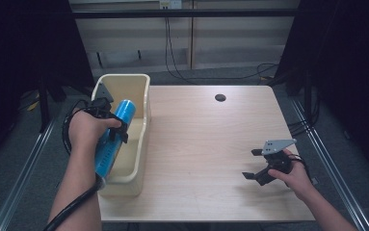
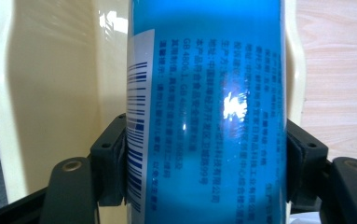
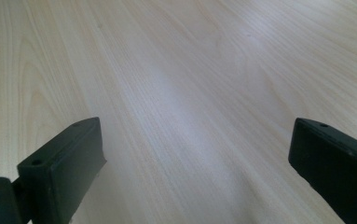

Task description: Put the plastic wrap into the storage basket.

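Note:
A blue cylindrical can (image 1: 113,139) with a white barcode label is held over the cream plastic bin (image 1: 143,103) at the table's left side. My left gripper (image 1: 117,129) is shut on the can, lying lengthwise along the bin. In the left gripper view the can (image 2: 206,112) stands between both pads, which press its sides, and the bin's inner wall (image 2: 50,93) shows behind it. My right gripper (image 1: 253,163) rests low over the table at the right, jaws wide apart. The right gripper view shows its fingers (image 3: 62,172) with bare wood between them.
The wooden table (image 1: 206,144) has a dark round hole (image 1: 220,97) near its far edge. Cables run on the floor behind the table, and metal rails line both sides.

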Demonstrator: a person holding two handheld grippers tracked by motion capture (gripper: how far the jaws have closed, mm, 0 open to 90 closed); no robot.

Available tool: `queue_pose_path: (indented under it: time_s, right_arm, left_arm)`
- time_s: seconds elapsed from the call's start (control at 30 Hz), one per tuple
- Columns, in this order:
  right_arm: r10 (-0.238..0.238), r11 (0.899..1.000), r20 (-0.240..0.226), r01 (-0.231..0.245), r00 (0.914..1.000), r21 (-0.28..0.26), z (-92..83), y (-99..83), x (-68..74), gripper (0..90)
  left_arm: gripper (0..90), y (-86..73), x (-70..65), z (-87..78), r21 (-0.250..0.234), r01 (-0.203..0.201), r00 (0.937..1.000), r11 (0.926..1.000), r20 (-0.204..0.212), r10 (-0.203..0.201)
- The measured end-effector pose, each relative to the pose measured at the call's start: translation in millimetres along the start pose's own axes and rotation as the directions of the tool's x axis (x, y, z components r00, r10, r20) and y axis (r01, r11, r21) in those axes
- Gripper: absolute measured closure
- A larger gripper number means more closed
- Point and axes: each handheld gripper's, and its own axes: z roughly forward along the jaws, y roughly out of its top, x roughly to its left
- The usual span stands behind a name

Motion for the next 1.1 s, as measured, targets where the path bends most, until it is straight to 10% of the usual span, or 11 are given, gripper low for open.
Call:
queue_pose_path:
  time_s: [1.1]
  right_arm:
    - [-0.003, 1.0, -0.003, 0.003, 1.0, 0.008, 2.4, -0.9, 1.0, 3.0]
  left_arm:
    - [32.0, 2.4, -2.2, 26.7, 0.059, 0.037, 0.9992, 0.9976, 0.015, -0.038]
